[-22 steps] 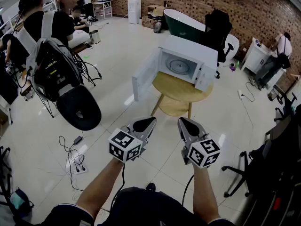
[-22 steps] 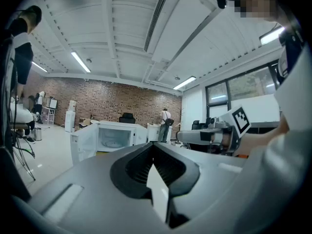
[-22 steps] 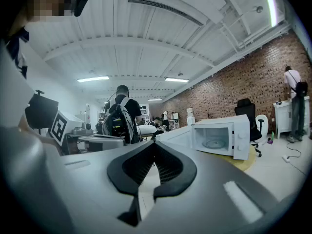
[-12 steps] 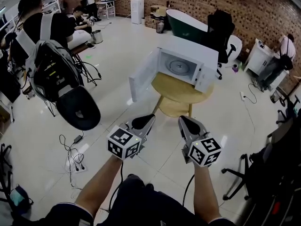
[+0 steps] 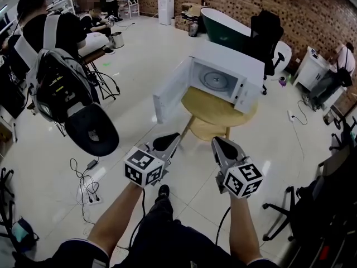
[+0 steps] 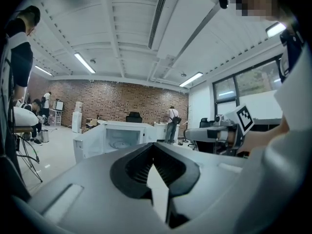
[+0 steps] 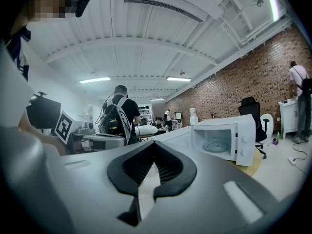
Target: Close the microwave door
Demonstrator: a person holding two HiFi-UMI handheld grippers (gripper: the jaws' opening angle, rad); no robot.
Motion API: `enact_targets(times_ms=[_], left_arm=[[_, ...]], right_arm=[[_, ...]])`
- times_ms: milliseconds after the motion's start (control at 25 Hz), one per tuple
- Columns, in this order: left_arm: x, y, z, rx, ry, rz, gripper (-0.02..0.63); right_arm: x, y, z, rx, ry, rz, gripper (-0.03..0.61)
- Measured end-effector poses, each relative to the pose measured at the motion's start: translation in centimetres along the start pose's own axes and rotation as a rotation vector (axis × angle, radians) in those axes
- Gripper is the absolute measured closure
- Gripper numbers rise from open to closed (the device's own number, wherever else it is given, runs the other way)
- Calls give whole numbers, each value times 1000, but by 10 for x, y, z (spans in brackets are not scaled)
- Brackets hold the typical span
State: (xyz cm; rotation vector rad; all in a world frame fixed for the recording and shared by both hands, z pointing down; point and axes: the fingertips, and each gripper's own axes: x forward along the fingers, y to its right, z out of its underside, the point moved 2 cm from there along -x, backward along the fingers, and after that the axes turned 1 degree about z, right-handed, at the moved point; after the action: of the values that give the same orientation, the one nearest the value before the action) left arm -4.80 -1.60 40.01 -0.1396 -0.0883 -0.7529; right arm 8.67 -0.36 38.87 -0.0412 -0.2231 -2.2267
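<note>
Microwave (image 5: pixel 230 74): smooth white casing, faint sheen, looks like painted metal; door (image 5: pixel 169 96) same finish. Round surface (image 5: pixel 217 109) beneath: pale wood, matt. Floor (image 5: pixel 139 54): light tiles, glossy, mirrors the ceiling lights. Brick wall (image 5: pixel 290 7): rough, matt. Left gripper (image 5: pixel 169 142) and right gripper (image 5: pixel 223 146): grey matt plastic shells, black ribbed pads (image 6: pixel 127 172).

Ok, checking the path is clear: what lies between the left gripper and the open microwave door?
Only bare tiled floor separates the left gripper from the microwave door, seen in the head view.
</note>
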Motion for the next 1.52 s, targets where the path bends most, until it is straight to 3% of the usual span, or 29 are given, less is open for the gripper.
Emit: enact_targets(times_ms=[480,960,1520], left_arm=[[32,-83,-2,-22,-11,-11,601],[61,-157,-27,40,18,22,603],[69,-243,-28,54,14,-49,601]], right_arm=[[82,21,-7,-4,-17,-9,577],[156,41,-21,-29,-17,17,577],[195,48,-23,-51,-19,31,577]])
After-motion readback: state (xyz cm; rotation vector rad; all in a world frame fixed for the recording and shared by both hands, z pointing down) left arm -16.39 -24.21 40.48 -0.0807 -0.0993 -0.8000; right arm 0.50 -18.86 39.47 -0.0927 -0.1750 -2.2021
